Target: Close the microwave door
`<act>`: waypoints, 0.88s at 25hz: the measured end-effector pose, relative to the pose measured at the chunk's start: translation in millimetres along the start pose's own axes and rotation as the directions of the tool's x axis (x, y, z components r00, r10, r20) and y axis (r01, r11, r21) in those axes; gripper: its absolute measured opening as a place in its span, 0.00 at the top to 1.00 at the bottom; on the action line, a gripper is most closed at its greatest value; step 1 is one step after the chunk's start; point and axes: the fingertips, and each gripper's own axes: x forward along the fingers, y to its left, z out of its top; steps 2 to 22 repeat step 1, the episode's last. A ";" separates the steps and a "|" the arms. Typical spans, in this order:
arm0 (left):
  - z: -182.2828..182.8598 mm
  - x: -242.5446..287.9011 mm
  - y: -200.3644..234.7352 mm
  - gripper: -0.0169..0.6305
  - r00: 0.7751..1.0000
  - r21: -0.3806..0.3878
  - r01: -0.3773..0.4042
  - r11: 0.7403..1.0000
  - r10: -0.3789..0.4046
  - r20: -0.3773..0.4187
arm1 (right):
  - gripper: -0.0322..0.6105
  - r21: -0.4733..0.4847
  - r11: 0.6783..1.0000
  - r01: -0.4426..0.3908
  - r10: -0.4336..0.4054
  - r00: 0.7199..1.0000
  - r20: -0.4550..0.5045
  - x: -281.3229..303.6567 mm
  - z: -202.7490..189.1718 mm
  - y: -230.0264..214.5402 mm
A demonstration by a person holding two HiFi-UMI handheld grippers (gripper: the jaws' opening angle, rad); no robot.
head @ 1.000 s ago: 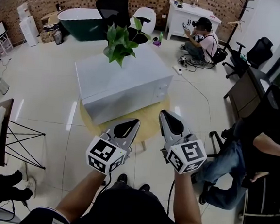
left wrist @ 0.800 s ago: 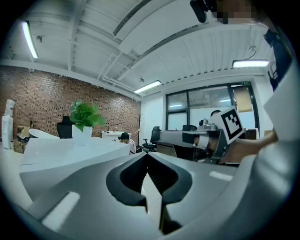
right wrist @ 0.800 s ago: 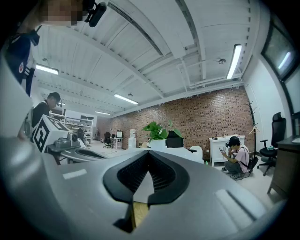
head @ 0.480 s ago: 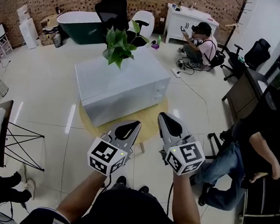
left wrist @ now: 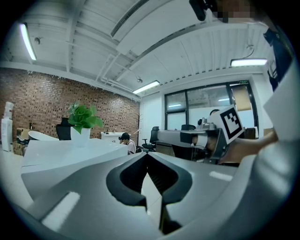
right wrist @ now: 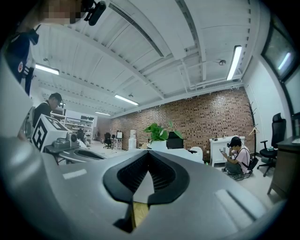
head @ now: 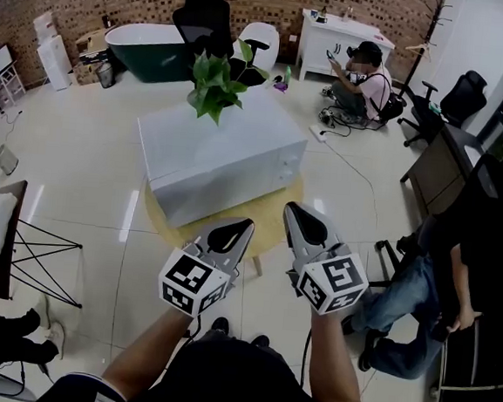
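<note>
Head view: white microwave (head: 213, 140), door (head: 217, 191) flush shut, plant (head: 216, 83) on top; left hand-held gripper (head: 246, 222), right hand-held gripper (head: 291, 207) clenched, empty.

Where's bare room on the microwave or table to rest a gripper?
The microwave top is bare from the potted plant at its far edge to the near edge. The table shows only a narrow wooden rim around it: crowded.

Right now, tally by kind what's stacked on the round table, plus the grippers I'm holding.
Microwave: 1
Potted plant, on top of the microwave: 1
Grippers: 2, the left gripper and the right gripper, both shut and empty
Total: 4
</note>
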 end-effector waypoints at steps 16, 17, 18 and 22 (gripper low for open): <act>0.0 -0.1 -0.6 0.96 1.000 0.001 0.000 1.000 0.000 -0.001 | 0.95 0.000 1.000 0.001 -0.001 1.000 0.001 -0.5 0.3 -0.1; 0.0 -0.1 -0.6 0.96 1.000 0.001 0.000 1.000 0.000 -0.001 | 0.95 0.000 1.000 0.001 -0.001 1.000 0.001 -0.5 0.3 -0.1; 0.0 -0.1 -0.6 0.96 1.000 0.001 0.000 1.000 0.000 -0.001 | 0.95 0.000 1.000 0.001 -0.001 1.000 0.001 -0.5 0.3 -0.1; 0.0 -0.1 -0.6 0.96 1.000 0.001 0.000 1.000 0.000 -0.001 | 0.95 0.000 1.000 0.001 -0.001 1.000 0.001 -0.5 0.3 -0.1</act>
